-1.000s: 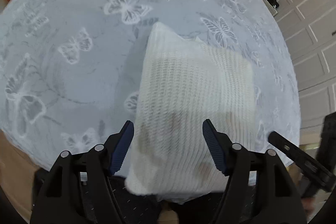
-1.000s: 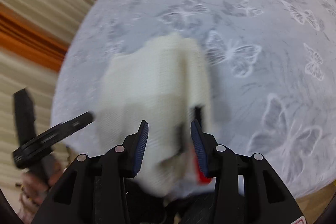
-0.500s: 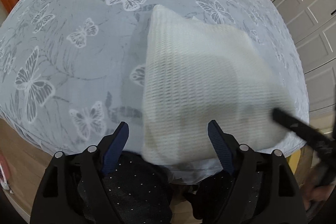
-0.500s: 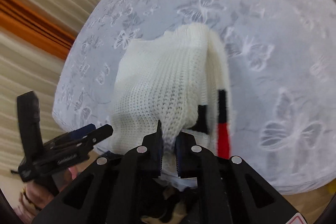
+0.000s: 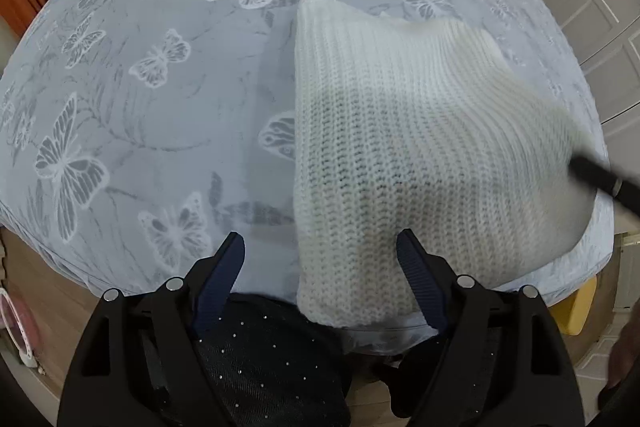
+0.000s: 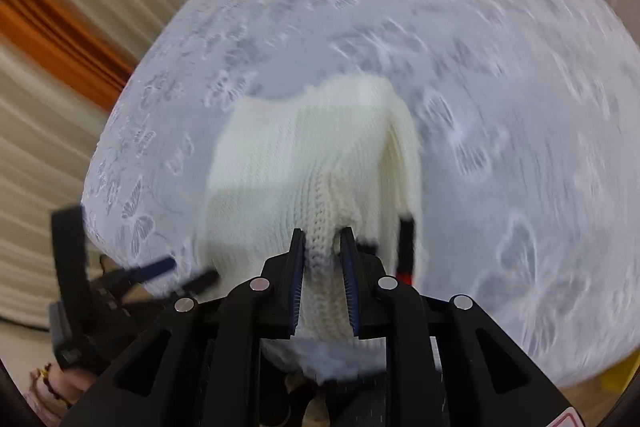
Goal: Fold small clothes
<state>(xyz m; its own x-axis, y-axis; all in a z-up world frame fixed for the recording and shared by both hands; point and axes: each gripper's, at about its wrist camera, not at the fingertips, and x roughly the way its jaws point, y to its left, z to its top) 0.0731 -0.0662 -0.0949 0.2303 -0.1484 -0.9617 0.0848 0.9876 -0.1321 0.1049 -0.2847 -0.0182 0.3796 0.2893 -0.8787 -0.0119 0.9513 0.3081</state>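
Right gripper (image 6: 323, 247) is clamped on a pinched ridge of the white knit garment (image 5: 400, 147), which lies at the near edge of the butterfly-print bed (image 5: 160, 107). Left gripper (image 5: 320, 255) hangs jaws apart, holding nothing, straddling the garment's near-left corner. No brand, label or writing is legible.
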